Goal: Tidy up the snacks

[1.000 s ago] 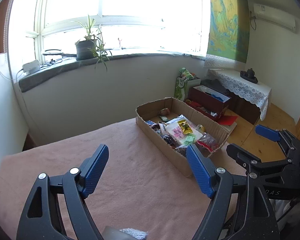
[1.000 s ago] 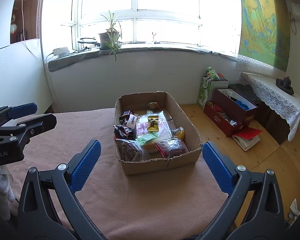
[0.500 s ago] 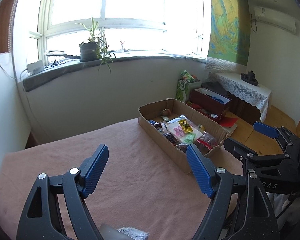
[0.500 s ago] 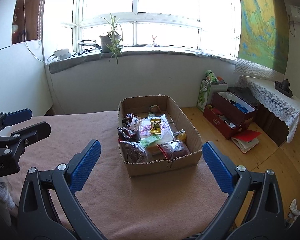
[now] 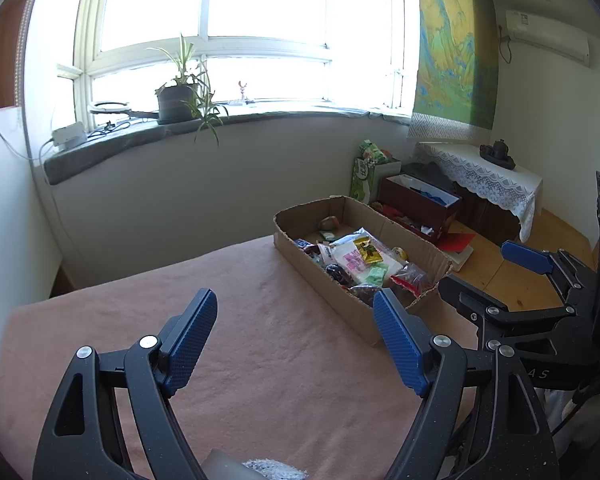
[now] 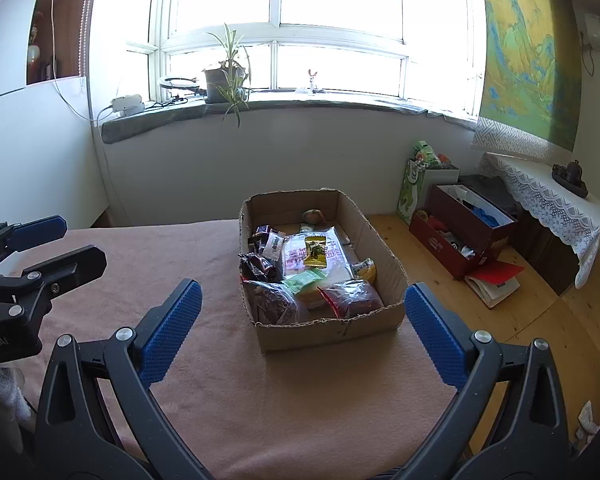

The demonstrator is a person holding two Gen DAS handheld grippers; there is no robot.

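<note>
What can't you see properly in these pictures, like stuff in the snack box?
- Snacks at the bottom of the cardboard box: both views, covered by the packets piled on top.
- Writing on the yellow packet: too small in both views.
- The small lump at the box's far end: too small to name.
- Outside the window: washed out by glare.
- The white fuzzy thing: left view, cut off by the bottom edge.

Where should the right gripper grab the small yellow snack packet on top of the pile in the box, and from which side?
Probably by its two long edges, coming down from above. The yellow packet lies flat on top of the big clear bag in the cardboard box, so its sides are free but the box walls block a level approach. The right gripper is open and empty, short of the box.
</note>
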